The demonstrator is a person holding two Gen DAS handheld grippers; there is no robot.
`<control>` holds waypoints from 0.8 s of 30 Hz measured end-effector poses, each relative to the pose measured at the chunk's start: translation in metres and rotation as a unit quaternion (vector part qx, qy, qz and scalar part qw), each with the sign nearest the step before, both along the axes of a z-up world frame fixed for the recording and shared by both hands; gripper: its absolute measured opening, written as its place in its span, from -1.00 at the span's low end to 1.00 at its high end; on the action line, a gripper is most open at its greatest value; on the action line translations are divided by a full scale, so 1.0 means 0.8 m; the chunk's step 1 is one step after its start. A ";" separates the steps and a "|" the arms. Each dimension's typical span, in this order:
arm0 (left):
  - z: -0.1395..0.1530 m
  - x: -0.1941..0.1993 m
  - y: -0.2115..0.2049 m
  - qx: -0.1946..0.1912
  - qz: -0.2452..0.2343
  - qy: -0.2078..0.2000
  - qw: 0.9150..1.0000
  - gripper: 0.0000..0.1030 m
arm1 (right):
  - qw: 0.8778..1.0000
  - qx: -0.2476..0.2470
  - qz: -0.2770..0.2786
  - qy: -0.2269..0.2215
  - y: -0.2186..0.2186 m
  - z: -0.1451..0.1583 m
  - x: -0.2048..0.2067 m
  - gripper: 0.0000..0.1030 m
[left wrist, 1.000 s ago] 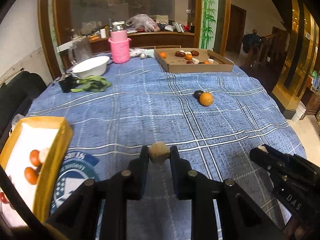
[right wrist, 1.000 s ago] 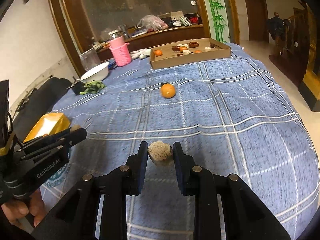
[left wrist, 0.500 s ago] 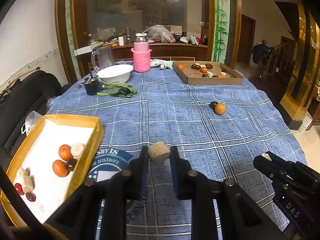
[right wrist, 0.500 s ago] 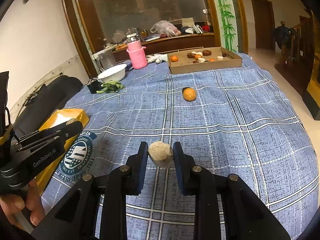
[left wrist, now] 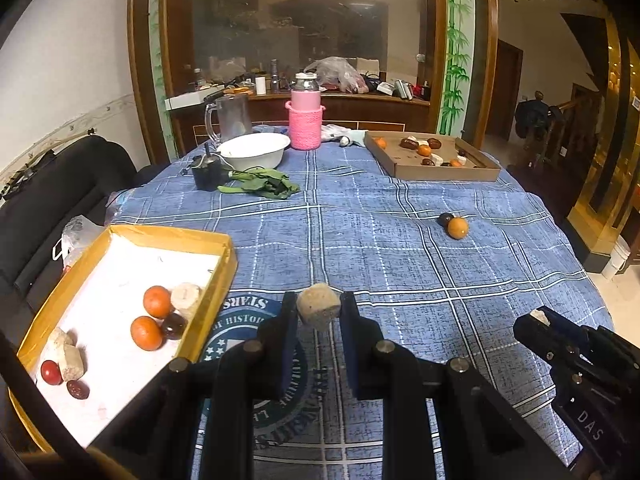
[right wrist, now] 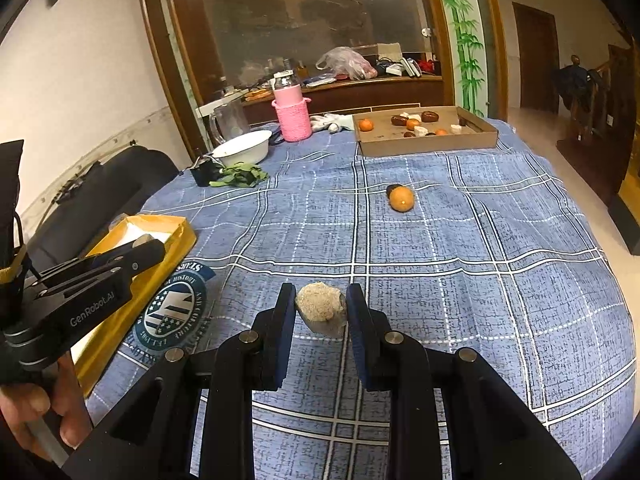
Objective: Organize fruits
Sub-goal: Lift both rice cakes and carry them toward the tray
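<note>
My left gripper is shut on a tan rough fruit, held above the blue checked cloth just right of the yellow tray. The tray holds two oranges, tan pieces, and dark and red fruits. My right gripper is shut on another tan fuzzy fruit, to the right of the left gripper. An orange with a dark fruit beside it lies on the cloth at mid right. A cardboard box with several fruits stands at the far right.
A white bowl, a pink-sleeved bottle, a glass jug, green leaves and a small black item sit at the table's far left. A dark sofa lies left of the table.
Both grippers have drawn back and turned left with their tan fruits. The yellow tray has come fuller into the left wrist view, and closer in the right wrist view.
</note>
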State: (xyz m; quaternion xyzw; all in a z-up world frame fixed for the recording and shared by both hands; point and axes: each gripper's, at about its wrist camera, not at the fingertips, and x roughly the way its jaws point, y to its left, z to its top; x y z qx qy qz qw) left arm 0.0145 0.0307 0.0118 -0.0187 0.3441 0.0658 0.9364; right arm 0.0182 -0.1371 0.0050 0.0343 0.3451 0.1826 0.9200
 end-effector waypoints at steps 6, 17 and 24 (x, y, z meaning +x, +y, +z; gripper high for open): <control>0.004 -0.003 0.011 -0.003 0.010 -0.004 1.000 -0.55 | 1.000 -0.003 0.008 -0.003 0.010 0.003 -0.002 -0.52; 0.009 -0.010 0.041 -0.005 0.037 -0.010 0.999 -0.55 | 0.999 -0.004 0.031 -0.010 0.039 0.009 -0.005 -0.52; 0.006 -0.015 0.065 -0.007 0.056 -0.009 0.998 -0.55 | 0.999 -0.006 0.046 -0.011 0.061 0.011 -0.004 -0.52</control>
